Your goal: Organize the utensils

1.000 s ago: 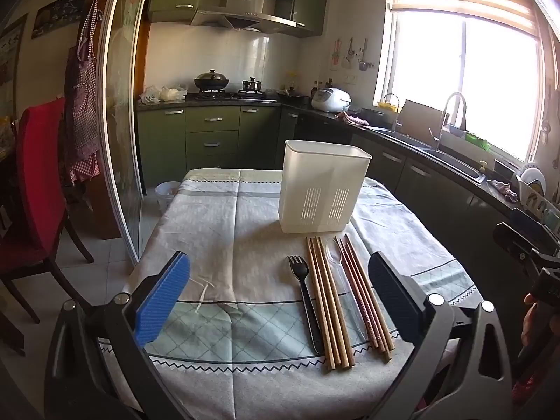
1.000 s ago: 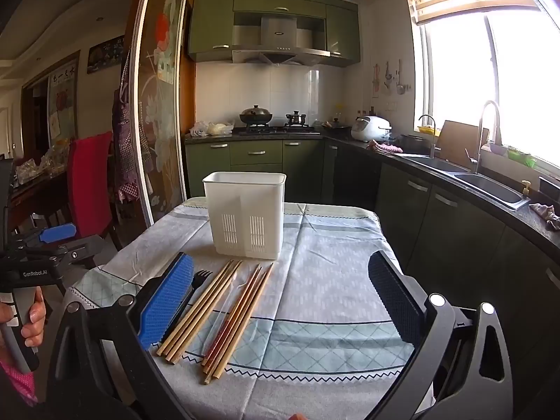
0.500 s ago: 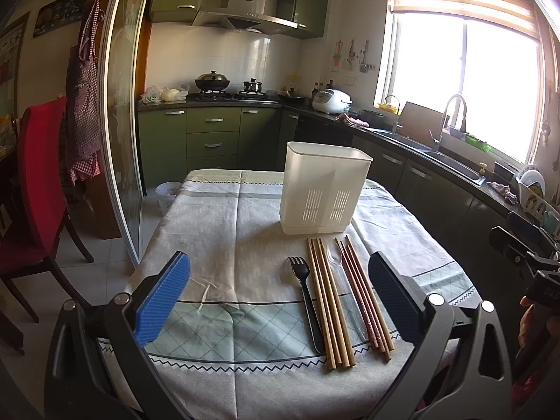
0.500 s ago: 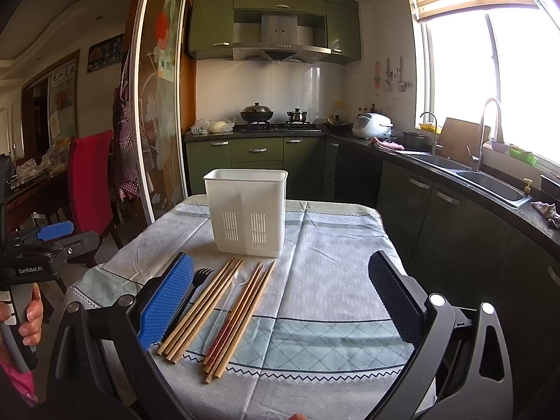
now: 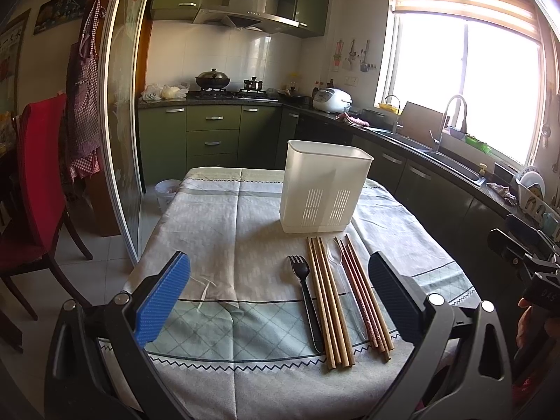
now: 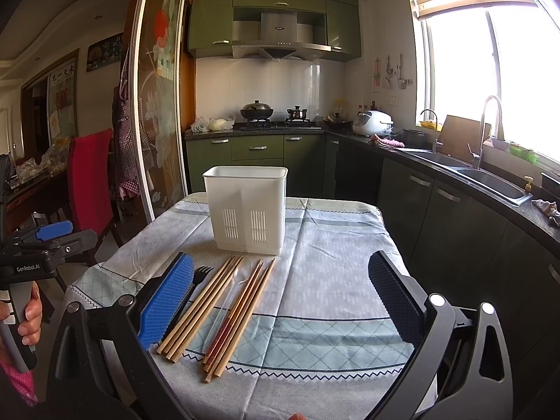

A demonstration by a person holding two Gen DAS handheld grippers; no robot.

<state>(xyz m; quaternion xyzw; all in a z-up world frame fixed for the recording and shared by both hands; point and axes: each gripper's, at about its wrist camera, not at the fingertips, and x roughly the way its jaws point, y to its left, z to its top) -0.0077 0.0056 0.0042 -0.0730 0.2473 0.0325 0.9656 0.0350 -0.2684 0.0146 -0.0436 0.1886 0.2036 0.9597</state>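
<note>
A white slotted utensil holder [image 5: 325,190] [image 6: 246,214] stands upright on the cloth-covered table [image 5: 224,231] [image 6: 332,245]. In front of it lie a black fork [image 5: 305,295] [image 6: 200,277], light wooden chopsticks [image 5: 327,302] [image 6: 203,306], a clear plastic spoon [image 5: 336,262] [image 6: 229,292] and reddish-brown chopsticks [image 5: 364,297] [image 6: 241,313], side by side. My left gripper [image 5: 280,294] hangs open at the near table edge, left of the utensils. My right gripper [image 6: 281,295] is open too, with the fork partly hidden behind its blue left pad [image 6: 168,301]. Neither holds anything.
A red chair [image 5: 31,175] stands left of the table beside a sliding glass door [image 5: 122,133]. Green cabinets, a stove and a counter with a sink [image 6: 490,182] run along the back and right. A hand holding the left gripper's handle [image 6: 21,311] shows in the right wrist view.
Both views have shifted only slightly; the utensils and the holder lie as before, and both grippers stay open.
</note>
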